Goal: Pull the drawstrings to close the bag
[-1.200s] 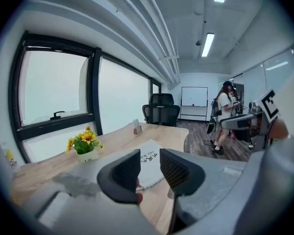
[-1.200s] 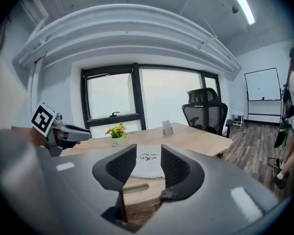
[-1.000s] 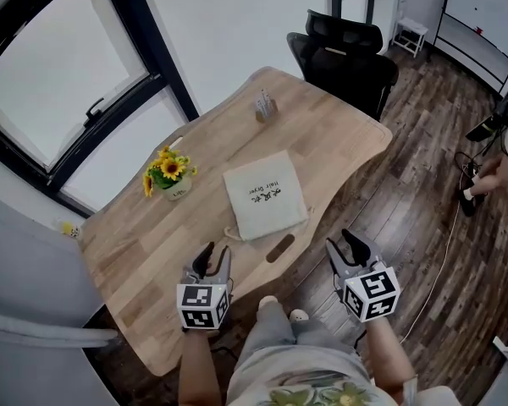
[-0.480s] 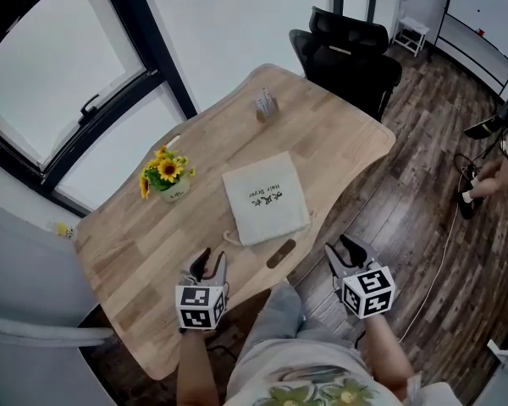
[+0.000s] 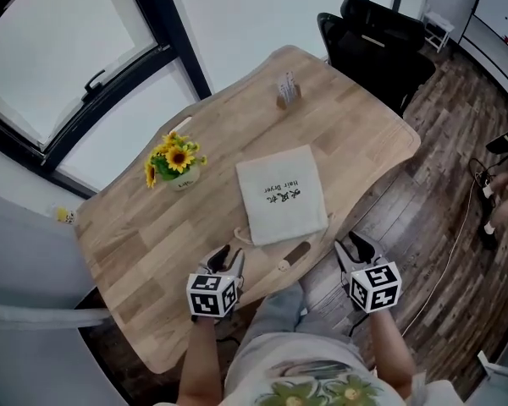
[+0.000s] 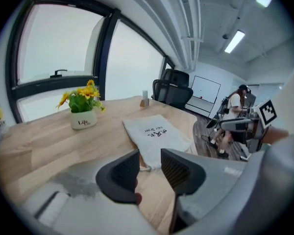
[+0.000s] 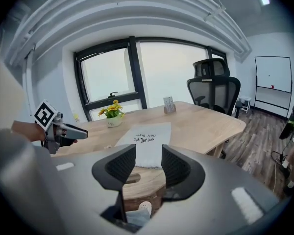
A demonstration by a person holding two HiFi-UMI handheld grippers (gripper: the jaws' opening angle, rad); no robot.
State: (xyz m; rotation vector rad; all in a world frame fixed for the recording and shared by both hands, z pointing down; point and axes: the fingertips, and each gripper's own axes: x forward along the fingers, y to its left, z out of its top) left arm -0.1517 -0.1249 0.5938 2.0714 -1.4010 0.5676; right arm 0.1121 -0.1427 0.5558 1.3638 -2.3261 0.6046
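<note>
Both tools are empty at this point. The left tool (image 5: 227,257) has its jaws partly spread with only air between them. The right tool (image 5: 356,245) stands a little wider and also grips nothing. Looking along the left tool (image 6: 149,163), the gap frames the near edge of the cloth bag (image 6: 156,132), yet the pads touch neither cloth nor cord. The right tool (image 7: 148,158) hangs off the near edge of the tabletop (image 7: 206,124), short of the bag and apart from it.

In the head view, the cloth bag (image 5: 281,194) lies flat in the middle of the tabletop (image 5: 144,235) with its mouth towards me. It sits just beyond the oblong cable slot (image 5: 295,255), and the sunflower pot (image 5: 176,166) is well off to its left. One drawstring (image 5: 240,236) loops out at the near left corner. I think the other trails from the near right corner, but it is too thin in the head view for me to be sure.

I judge this to be the approach, before any pulling: nothing is gripped and the mouth lies ungathered. Next, each tool needs to come onto its own cord, the left on the left loop and the right on the right end. Each should pinch low against the wood, then draw outward in opposite directions so the mouth gathers.
</note>
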